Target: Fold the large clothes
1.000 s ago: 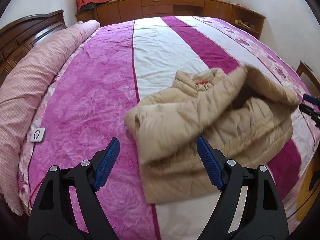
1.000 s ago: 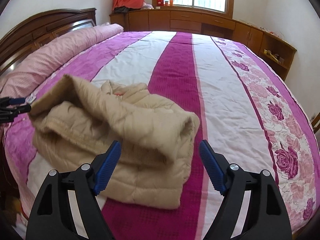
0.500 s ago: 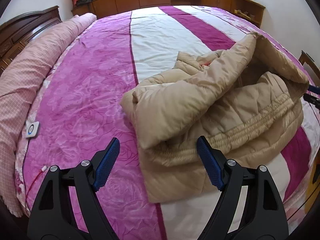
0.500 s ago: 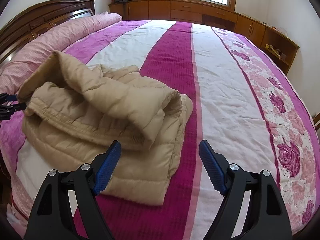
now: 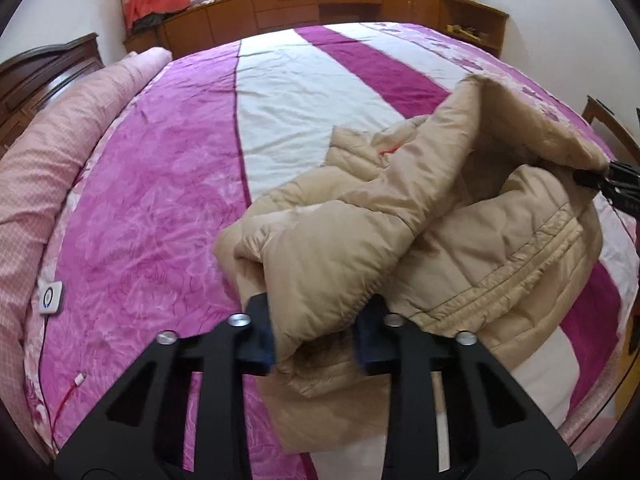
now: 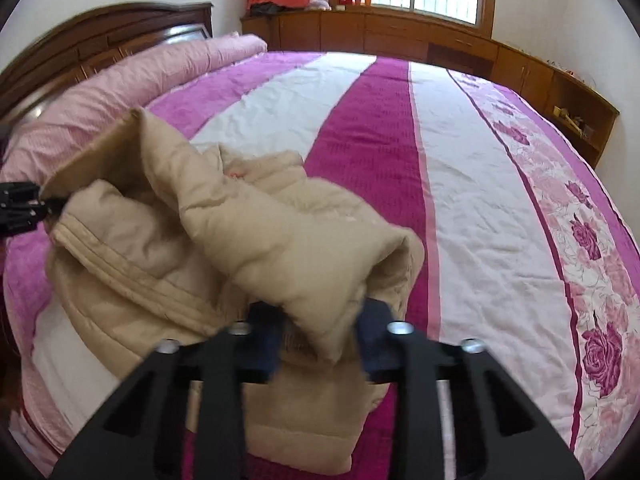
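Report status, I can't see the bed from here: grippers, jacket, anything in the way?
Left gripper and right gripper have just closed, each shut on the jacket. Jacket bunched, half folded on the bed. Nothing in the way.

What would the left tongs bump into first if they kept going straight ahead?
The left tongs have just closed on a fold of the tan puffy jacket, so more jacket comes first. Under it is probably the striped bedspread, though depth is hard to judge.
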Action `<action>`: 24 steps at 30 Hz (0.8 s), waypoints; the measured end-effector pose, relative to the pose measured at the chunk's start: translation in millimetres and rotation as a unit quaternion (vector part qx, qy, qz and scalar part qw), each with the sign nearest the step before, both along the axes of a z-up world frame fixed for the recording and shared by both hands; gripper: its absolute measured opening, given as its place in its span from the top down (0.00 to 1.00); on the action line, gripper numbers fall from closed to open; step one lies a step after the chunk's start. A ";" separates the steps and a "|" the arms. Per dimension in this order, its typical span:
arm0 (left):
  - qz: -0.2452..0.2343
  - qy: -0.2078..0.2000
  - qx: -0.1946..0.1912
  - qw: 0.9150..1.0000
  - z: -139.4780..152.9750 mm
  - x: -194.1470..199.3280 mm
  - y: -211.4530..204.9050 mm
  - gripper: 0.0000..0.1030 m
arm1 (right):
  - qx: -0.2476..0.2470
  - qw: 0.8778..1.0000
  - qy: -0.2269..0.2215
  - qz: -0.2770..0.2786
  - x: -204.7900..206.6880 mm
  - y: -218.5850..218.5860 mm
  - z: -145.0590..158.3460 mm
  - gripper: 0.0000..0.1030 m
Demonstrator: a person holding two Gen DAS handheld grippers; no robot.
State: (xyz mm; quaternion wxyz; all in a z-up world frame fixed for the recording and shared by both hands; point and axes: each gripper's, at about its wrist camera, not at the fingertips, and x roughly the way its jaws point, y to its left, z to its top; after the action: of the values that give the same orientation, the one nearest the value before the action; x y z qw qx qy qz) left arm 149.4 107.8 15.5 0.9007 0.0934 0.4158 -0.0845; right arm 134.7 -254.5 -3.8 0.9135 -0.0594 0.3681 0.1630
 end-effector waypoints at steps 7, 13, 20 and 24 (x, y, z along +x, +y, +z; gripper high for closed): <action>0.047 -0.001 0.004 0.999 17.9 32.0 11.7 0.70 | 0.043 0.998 0.000 -0.052 32.4 -17.9 25.4 0.82; 0.036 -0.022 -0.023 0.999 44.7 19.0 16.9 0.32 | 0.057 0.997 -0.014 -0.044 25.2 -22.5 46.6 0.43; 0.037 -0.029 -0.024 0.999 54.6 3.1 27.6 0.31 | 0.032 0.999 -0.034 -0.019 7.1 -21.1 60.6 0.37; 0.044 -0.024 -0.021 0.999 47.5 0.3 36.5 0.30 | 0.016 1.000 -0.019 -0.013 5.2 -23.7 48.1 0.35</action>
State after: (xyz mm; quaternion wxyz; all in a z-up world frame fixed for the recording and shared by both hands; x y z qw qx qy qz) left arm 149.7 144.2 62.9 0.9148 0.0580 0.3963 -0.0511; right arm 139.8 -278.2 44.3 0.9232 -0.0431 0.3487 0.1560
